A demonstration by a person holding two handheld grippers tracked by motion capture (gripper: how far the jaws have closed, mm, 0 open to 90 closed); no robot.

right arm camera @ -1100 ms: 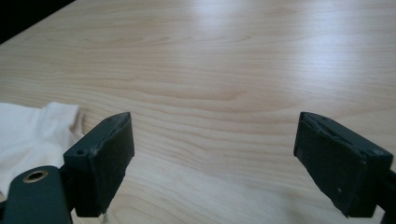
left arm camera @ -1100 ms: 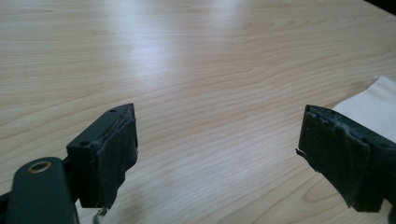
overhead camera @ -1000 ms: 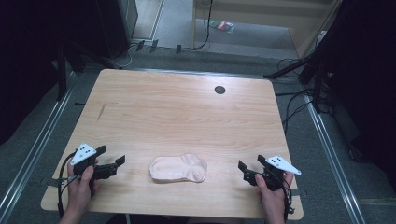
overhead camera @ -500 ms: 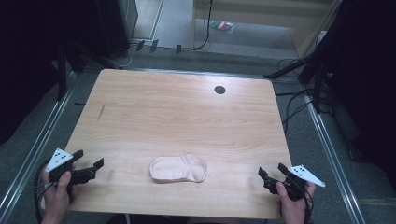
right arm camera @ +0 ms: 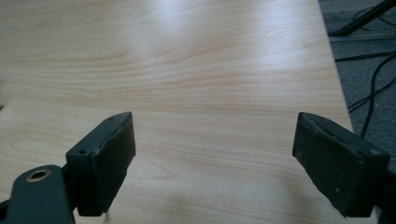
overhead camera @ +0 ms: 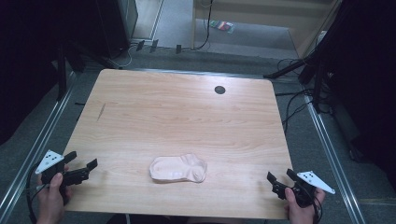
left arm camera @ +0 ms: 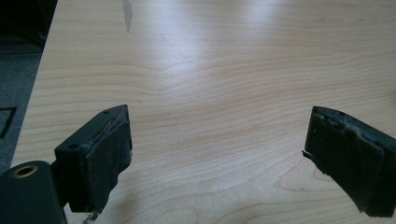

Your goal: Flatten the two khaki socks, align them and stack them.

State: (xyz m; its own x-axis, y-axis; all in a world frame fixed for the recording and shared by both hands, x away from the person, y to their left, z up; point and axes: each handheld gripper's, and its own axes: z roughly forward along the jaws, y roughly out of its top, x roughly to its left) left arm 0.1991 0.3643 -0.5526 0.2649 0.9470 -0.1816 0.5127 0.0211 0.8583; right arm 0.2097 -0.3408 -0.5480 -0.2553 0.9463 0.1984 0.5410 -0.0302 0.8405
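Note:
A pale pink sock (overhead camera: 178, 169) lies flat near the front middle of the wooden table (overhead camera: 187, 112). My left gripper (overhead camera: 81, 161) is held over the table's front left edge, well to the left of the sock, open with nothing between its jaws. In the left gripper view, the left gripper (left arm camera: 219, 121) has bare wood between its jaws. My right gripper (overhead camera: 280, 176) sits at the front right corner, far to the right of the sock, also open and empty. In the right gripper view, the right gripper (right arm camera: 215, 122) frames bare tabletop and the table's right edge.
A small black round hole (overhead camera: 219, 89) sits near the table's far edge. A short dark mark (overhead camera: 101, 110) is on the left side of the wood. Cables (overhead camera: 299, 100) and dark stands lie on the grey floor around the table.
Both grippers have moved outward from beside the sock to the table's front corners. The sock has not moved.

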